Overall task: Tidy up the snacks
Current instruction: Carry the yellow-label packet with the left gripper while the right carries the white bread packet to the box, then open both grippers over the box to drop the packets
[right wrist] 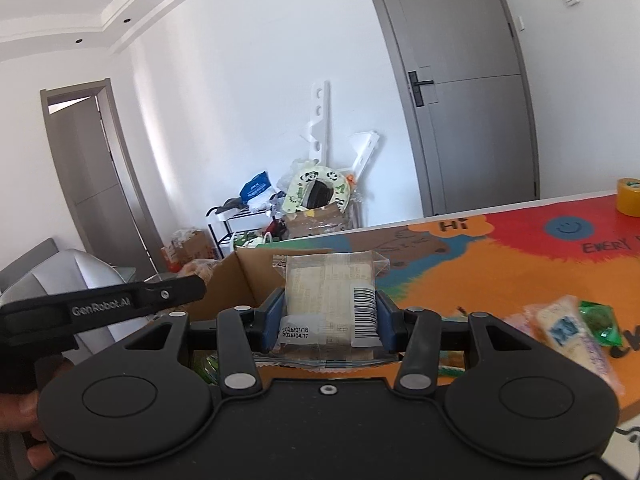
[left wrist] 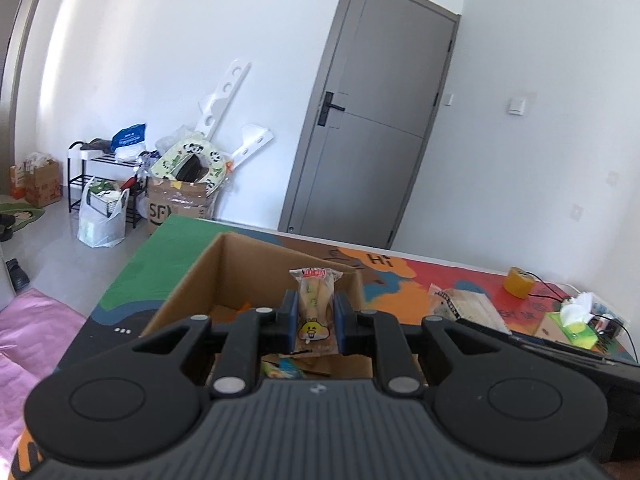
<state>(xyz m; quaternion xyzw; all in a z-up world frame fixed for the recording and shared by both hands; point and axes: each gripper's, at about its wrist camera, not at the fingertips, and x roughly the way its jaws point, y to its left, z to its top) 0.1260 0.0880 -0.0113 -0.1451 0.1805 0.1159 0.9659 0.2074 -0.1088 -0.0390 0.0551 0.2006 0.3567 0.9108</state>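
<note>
White walls and a grey door [left wrist: 372, 112] sit behind everything, with a heap of bags and boxes dumped in the far corner, so the sorting clearly happens on the desk [right wrist: 500, 280] with its loud cartoon cover.

Biggest thing on that desk is the open cardboard box [left wrist: 240, 272], flaps up, which I'd guess is the collection bin: some wrappers already show at the bottom of it in the left wrist view. Both grippers hang right over or beside it, which makes sense if each one is about to drop its load in.

Off to the side a loose pile of snack packs [right wrist: 572, 332] lies on the desk, well apart from the box, probably waiting their turn. A yellow tape roll [left wrist: 519, 282] and a tissue box [left wrist: 572, 320] sit near the far edge, not part of the job as far as I can tell.

Right gripper [right wrist: 328, 322] is clamped on a flat clear-wrapped cake pack [right wrist: 330, 292], barcode facing the camera, held upright just at the box's near wall. Left gripper [left wrist: 316, 320] is pinching a slim bread snack packet [left wrist: 316, 308] with a little cartoon face, also upright, above the box opening. Holding them by the middle keeps the floppy wrappers from folding over.
</note>
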